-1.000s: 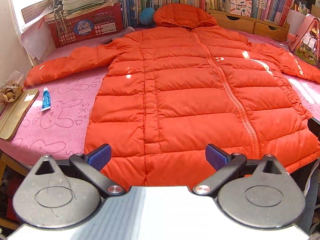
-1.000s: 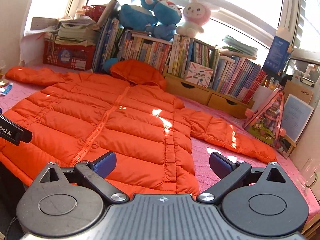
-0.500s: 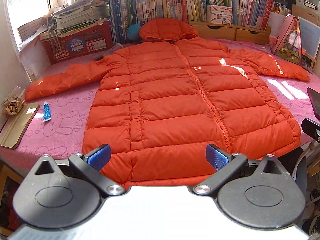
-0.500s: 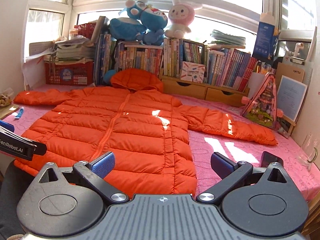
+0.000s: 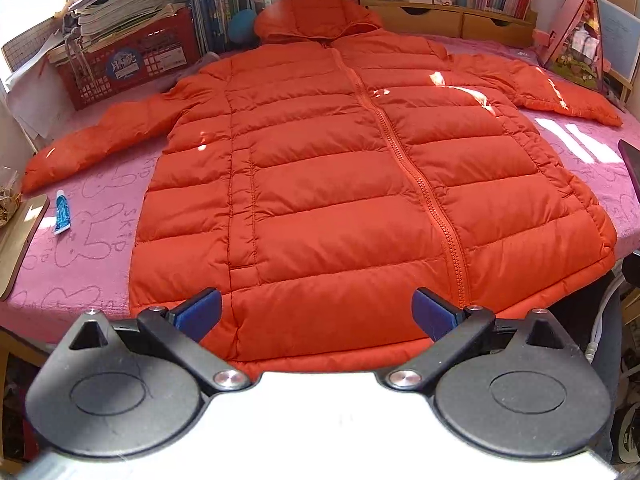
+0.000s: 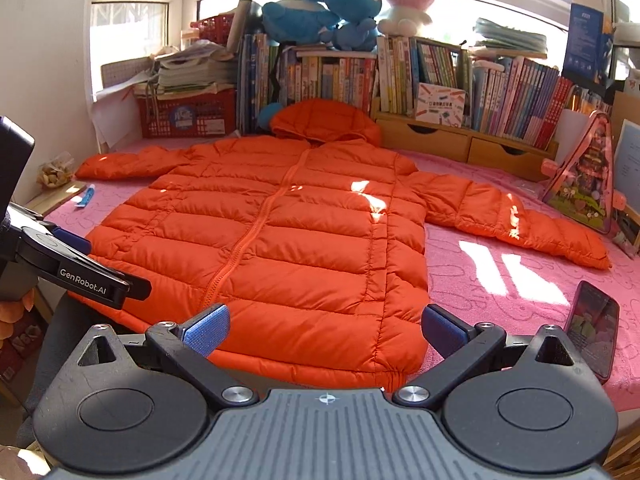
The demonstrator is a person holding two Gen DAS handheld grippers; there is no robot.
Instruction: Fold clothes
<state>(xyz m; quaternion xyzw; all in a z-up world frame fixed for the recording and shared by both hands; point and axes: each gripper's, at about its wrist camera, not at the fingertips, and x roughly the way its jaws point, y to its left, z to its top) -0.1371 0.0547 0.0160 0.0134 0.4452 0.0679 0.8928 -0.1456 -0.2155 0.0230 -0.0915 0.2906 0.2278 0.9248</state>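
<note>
An orange hooded puffer jacket (image 5: pixel 340 168) lies flat and zipped on the pink cloth-covered table (image 5: pixel 88 240), hood toward the bookshelf, both sleeves spread out sideways. My left gripper (image 5: pixel 316 314) stands open just short of the jacket's hem, a little left of the zipper, with nothing between its blue pads. In the right wrist view the same jacket (image 6: pixel 280 232) fills the middle. My right gripper (image 6: pixel 324 330) is open over the hem's right part, holding nothing. The left gripper (image 6: pixel 76 268) shows at that view's left edge.
A phone (image 6: pixel 592 330) lies on the table's near right. A blue tube (image 5: pixel 62 212) and a wooden board (image 5: pixel 18 240) sit at the left. A red crate (image 5: pixel 128 60), books and wooden drawers (image 6: pixel 468 146) line the back. A pink triangular toy (image 6: pixel 580 184) stands far right.
Both grippers have pulled back and risen slightly, then the left one came closer to the hem again. The jacket lies unmoved. Both stay open.
</note>
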